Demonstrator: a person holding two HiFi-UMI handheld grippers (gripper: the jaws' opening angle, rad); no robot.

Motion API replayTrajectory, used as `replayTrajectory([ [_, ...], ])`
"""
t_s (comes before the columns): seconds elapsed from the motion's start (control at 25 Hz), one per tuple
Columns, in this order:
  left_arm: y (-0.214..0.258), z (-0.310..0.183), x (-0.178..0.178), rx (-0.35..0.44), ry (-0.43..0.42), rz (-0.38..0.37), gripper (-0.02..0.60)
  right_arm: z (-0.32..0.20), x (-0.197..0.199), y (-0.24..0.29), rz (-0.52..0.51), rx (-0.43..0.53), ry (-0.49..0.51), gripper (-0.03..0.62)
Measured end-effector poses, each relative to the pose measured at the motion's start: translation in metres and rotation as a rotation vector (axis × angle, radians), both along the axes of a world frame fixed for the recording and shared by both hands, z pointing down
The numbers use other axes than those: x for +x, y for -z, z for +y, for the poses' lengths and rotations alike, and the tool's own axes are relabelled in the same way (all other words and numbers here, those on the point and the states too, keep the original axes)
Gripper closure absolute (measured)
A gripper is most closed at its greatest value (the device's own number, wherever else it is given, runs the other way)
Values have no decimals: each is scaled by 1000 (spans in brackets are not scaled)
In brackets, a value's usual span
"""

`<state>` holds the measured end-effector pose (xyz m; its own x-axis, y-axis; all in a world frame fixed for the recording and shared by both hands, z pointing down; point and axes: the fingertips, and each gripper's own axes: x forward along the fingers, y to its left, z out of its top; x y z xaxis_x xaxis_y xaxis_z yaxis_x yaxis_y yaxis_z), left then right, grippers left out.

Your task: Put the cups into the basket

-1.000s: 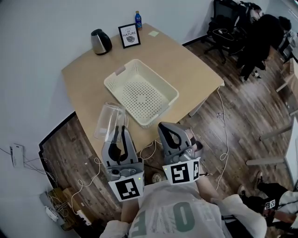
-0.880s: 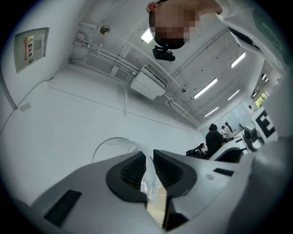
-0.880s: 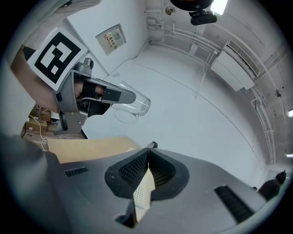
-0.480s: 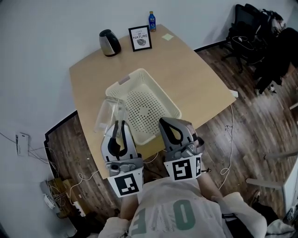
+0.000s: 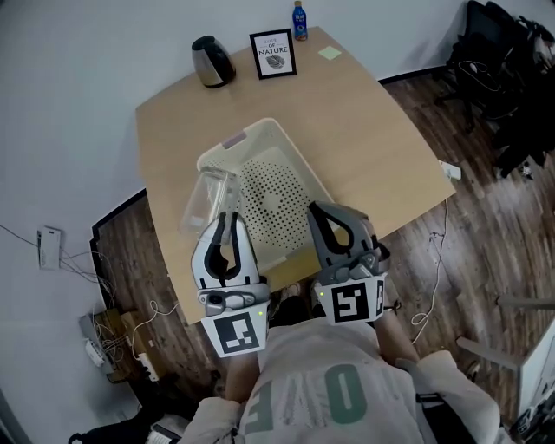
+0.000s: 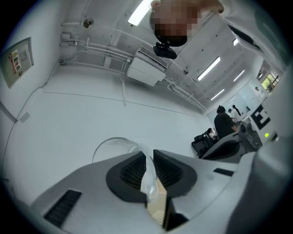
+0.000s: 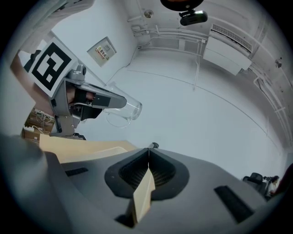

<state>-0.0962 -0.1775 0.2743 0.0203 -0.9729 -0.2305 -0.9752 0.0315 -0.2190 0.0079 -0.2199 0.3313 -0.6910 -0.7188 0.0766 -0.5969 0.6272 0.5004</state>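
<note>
A clear plastic cup (image 5: 206, 199) hangs tilted above the table (image 5: 364, 130), at the left edge of the cream perforated basket (image 5: 251, 130). My left gripper (image 5: 230, 221) is shut on the cup's wall. In the left gripper view the thin clear wall (image 6: 147, 176) is pinched between the dark pads, and the cup's rim (image 6: 114, 144) curves off to the left. My right gripper (image 5: 334, 212) hovers over the basket's near right corner, shut with nothing in it. In the right gripper view its pads (image 7: 149, 157) meet, and the held cup (image 7: 122, 109) shows at upper left.
At the table's far end stand a dark kettle (image 5: 212, 61), a framed picture (image 5: 273, 54), a blue bottle (image 5: 299, 19) and a yellow note (image 5: 329, 52). Wood floor with cables surrounds the table. Office chairs (image 5: 512, 61) stand at the right.
Both grippers have come forward over the table's near edge, the left one carrying the cup. The cup now sits beside the basket's left edge, and the right gripper is above the basket's near corner.
</note>
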Motion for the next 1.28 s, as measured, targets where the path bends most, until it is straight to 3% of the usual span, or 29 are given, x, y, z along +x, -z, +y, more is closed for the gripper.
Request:
replayTrajectory([
  [0.36, -19, -40, -15, -76, -44, -9, 528, -17, -6, 2, 0, -13, -49, 595],
  [0.68, -58, -67, -12, -285, -146, -199, 526, -26, -22, 2, 2, -12, -68, 595],
  [0.84, -93, -84, -13, -421, -203, -340, 526, -29, -30, 2, 6, -7, -78, 595],
  [1.12, -140, -102, -18, -574, -268, -522, 525, -25, -28, -4, 20, -22, -98, 595],
  [1.28, -169, -112, -16, -689, -321, -550, 523, -28, -22, -8, 31, -31, -114, 595],
])
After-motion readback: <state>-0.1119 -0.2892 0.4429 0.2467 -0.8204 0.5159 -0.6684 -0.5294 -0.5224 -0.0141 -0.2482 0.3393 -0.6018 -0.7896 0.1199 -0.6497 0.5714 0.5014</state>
